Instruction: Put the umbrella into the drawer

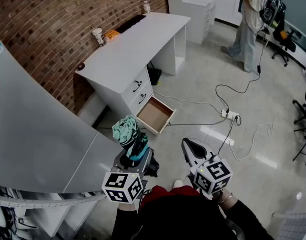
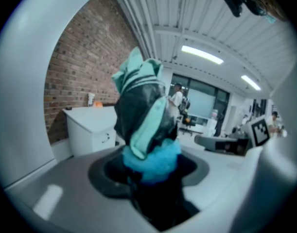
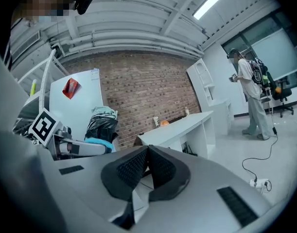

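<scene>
A folded teal-and-black umbrella with a blue band stands upright between the jaws of my left gripper, which is shut on its lower end. In the left gripper view the umbrella fills the middle, above the left gripper. My right gripper hangs beside it to the right, shut and empty; its pads meet in the right gripper view. That view also shows the umbrella off to the left. Ahead on the floor, the bottom drawer of the white desk is pulled open and looks empty.
A large grey curved panel stands close on my left. A cup and an orange item sit on the desk by the brick wall. A power strip and cables lie on the floor to the right. A person stands far right.
</scene>
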`<state>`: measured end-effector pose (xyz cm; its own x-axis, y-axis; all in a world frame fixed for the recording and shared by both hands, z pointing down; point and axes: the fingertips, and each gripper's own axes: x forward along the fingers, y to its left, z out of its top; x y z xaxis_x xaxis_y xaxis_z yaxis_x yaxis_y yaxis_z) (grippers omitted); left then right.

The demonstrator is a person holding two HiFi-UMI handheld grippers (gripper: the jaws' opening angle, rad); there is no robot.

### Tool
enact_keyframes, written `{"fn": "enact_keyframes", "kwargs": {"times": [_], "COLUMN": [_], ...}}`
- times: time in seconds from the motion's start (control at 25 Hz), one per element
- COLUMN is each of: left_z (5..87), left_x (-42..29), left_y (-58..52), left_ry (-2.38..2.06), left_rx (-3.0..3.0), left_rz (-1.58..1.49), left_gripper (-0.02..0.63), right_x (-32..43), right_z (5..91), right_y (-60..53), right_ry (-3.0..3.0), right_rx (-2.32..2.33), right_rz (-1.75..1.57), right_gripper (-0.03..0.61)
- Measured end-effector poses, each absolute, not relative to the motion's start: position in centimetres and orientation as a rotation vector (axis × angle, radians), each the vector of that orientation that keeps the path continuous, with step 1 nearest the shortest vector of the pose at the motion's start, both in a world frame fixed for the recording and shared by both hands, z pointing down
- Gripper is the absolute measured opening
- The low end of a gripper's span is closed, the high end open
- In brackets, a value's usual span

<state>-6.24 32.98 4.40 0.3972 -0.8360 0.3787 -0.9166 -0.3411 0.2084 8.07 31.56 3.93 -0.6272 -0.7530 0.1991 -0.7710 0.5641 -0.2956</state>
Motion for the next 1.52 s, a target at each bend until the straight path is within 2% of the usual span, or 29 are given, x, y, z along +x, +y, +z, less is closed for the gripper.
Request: {"fn": "enact_keyframes", "kwargs": {"times": [0.64,1.52], "left_z": [2.8,7.8], "left_x": [-6.4,-10.6], "left_y": [26.1,7.5], "left_ry": [-1.56,-1.386], "left_rx": [2.337,2.321], "left_rz": [0.347,0.392], "left_gripper": [0.233,0.233], "right_x": [12.9,7.5], "right_z": [4.8,7.6], "right_y": [24.5,6.2], "right_ry": [-2.686,-2.548], "right_rx": [1.502,1.581], "right_rz": [0.579,0.631], "right_gripper": [0.002,0.002]}}
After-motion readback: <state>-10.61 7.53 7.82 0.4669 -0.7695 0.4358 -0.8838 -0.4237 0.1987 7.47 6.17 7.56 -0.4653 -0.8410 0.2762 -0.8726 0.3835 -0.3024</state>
